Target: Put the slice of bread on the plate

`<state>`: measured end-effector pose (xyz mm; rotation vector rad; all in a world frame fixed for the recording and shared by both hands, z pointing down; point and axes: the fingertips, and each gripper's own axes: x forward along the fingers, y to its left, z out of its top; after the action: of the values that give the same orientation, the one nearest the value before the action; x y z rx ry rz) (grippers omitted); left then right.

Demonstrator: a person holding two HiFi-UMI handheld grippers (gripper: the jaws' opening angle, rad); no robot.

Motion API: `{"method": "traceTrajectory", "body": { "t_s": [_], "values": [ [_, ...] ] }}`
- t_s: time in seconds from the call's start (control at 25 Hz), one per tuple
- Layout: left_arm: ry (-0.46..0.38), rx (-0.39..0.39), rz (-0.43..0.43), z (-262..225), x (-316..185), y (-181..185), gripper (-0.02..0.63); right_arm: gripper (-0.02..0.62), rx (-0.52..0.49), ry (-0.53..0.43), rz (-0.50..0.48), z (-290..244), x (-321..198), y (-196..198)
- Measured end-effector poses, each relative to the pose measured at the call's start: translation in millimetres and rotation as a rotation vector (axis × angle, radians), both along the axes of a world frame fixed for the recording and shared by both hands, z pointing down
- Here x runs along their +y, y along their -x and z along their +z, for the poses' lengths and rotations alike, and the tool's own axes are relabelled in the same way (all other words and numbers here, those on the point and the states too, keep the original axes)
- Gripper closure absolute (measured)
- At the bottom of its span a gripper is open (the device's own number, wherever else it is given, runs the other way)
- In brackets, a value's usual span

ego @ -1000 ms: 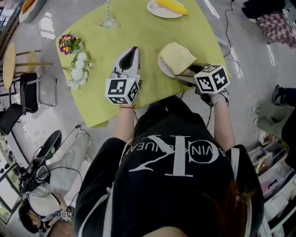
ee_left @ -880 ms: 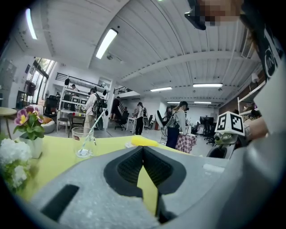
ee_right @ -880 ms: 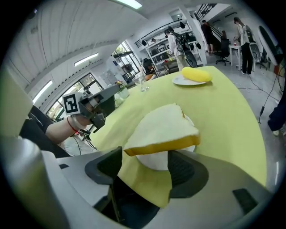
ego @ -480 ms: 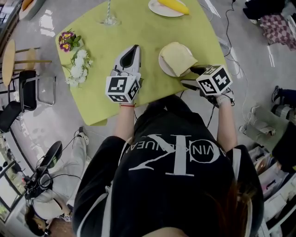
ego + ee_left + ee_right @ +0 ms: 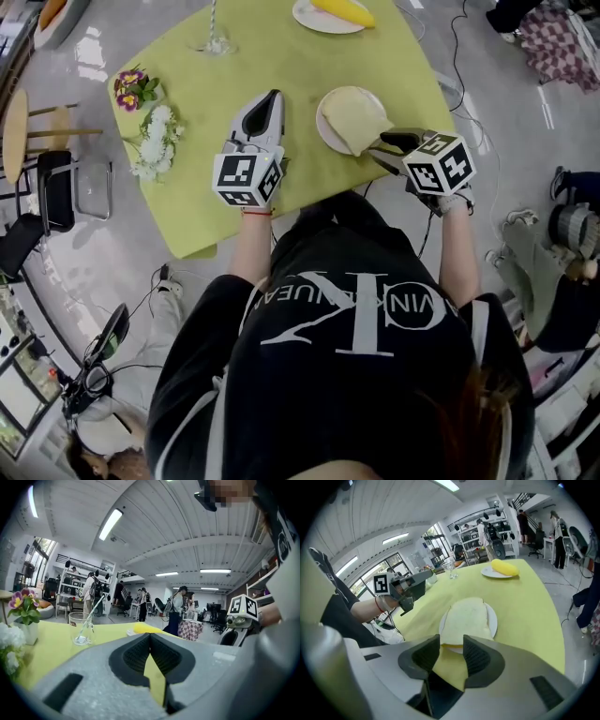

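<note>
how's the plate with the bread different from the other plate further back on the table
The near plate carries a flat, pale slice of bread that overhangs its rim; the far plate carries a bright yellow oblong thing. The near plate lies close to the person, while the far plate sits by the table's far edge. Both are round, white and rest on the yellow-green table.

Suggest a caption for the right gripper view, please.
Bread slice on the white plate; the right gripper hangs just short, jaws closing on nothing.
</note>
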<state>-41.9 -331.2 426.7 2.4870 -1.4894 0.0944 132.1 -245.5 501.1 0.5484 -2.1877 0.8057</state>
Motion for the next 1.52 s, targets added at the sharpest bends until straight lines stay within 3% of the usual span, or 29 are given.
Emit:
{"method": "traceTrajectory", "body": {
  "t_s": [0.24, 0.28, 0.52, 0.84, 1.52],
  "values": [
    [-0.012, -0.004, 0.001, -4.2, -2.4, 1.9, 0.603, 0.589, -0.061, -0.125, 0.099, -14.6, -19.8, -5.1],
    [-0.014, -0.002, 0.0, -4.6, -3.0, 2.5, 0.603, 0.594, -0.08, -0.142, 0.123, -17.5, -23.3, -6.2],
    [-0.027, 0.001, 0.002, -8.9, -6.2, 3.5, 0.603, 0.594, -0.179, -0.245, 0.242, -38.7, -42.4, -13.2],
    [-0.057, 0.001, 0.006, -20.5, -10.3, 3.0, 0.603, 0.595, -0.22, -0.441, 0.35, -70.4, -65.3, -27.6],
    [-0.128, -0.003, -0.014, -50.5, -16.2, 11.8, 0.603, 0.595, -0.26, -0.71, 0.419, -119.1, -87.7, -37.8]
  ]
}}
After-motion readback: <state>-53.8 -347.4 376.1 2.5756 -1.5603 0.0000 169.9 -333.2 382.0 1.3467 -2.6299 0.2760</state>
